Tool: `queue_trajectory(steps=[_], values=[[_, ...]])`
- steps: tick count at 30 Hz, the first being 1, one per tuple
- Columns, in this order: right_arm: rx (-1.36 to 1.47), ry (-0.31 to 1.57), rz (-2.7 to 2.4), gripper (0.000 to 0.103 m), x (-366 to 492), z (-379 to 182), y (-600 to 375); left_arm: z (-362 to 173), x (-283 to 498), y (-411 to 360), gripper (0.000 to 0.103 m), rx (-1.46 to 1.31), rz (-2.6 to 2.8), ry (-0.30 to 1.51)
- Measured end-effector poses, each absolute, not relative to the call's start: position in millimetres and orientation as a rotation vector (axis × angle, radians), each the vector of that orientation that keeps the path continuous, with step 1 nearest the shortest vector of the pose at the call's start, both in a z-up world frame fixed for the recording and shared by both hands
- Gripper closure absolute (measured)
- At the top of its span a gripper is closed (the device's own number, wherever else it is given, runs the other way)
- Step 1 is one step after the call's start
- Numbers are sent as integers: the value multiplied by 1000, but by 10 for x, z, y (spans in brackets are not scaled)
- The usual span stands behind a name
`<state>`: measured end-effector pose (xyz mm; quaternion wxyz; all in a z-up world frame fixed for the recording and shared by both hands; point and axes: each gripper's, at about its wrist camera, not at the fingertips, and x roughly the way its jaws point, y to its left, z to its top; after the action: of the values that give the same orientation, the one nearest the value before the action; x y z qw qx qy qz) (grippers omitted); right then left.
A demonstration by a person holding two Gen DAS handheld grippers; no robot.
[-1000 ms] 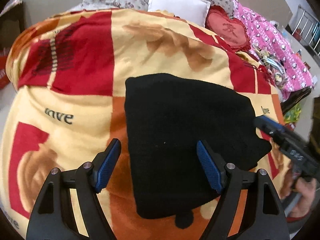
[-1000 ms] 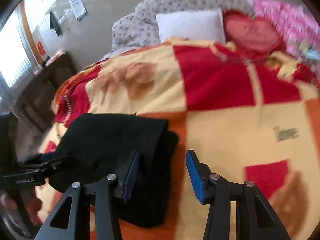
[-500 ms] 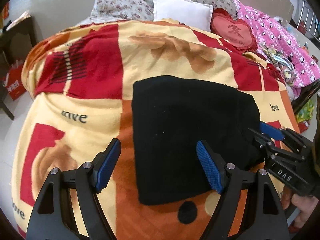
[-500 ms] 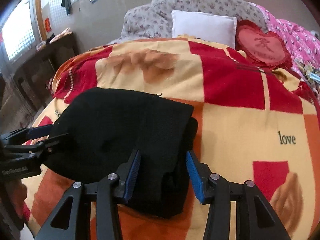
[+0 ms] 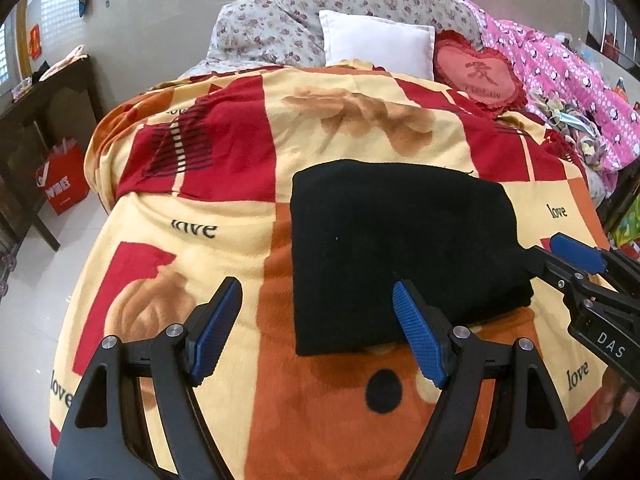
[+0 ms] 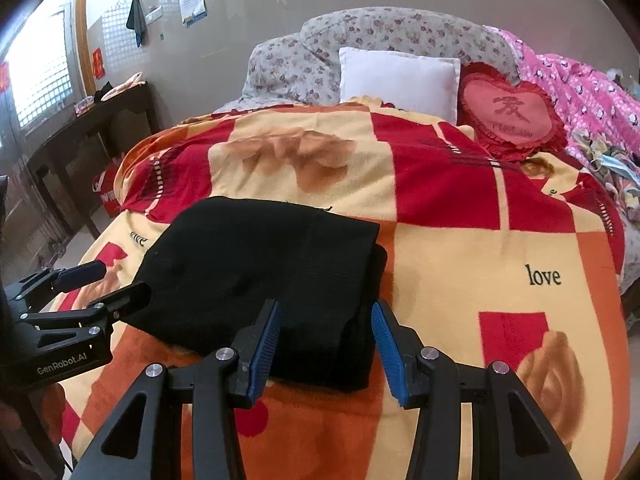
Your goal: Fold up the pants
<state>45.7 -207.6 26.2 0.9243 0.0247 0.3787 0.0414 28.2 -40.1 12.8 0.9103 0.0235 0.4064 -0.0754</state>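
Observation:
The black pants (image 5: 400, 248) lie folded into a flat rectangle on the red, yellow and orange blanket (image 5: 224, 216). My left gripper (image 5: 318, 334) hovers open at the pants' near left corner, pads clear of the cloth. In the right wrist view the pants (image 6: 260, 264) show stacked layers along their right edge. My right gripper (image 6: 326, 350) stands open on the near side of that edge, and its pads do not press the fabric. Each gripper shows in the other's view: the right gripper (image 5: 560, 268) at the pants' right side, the left gripper (image 6: 112, 282) at their left side.
A white pillow (image 5: 378, 42), a red heart cushion (image 5: 476, 74) and a pink quilt (image 5: 568, 80) lie at the head and right of the bed. A dark wooden table (image 6: 88, 128) and a red bag (image 5: 62, 182) stand left of the bed.
Both grippers have drawn back toward the bed's near edge and tilted up, so more of the bed and room shows. The folded pants stayed in place.

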Motion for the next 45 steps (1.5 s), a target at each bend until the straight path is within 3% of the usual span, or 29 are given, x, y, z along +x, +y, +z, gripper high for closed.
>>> queue_trajectory(steps=[45], values=[[72,801,111,57,272,254,-1988,197,49,-361,25,43,-129,807]])
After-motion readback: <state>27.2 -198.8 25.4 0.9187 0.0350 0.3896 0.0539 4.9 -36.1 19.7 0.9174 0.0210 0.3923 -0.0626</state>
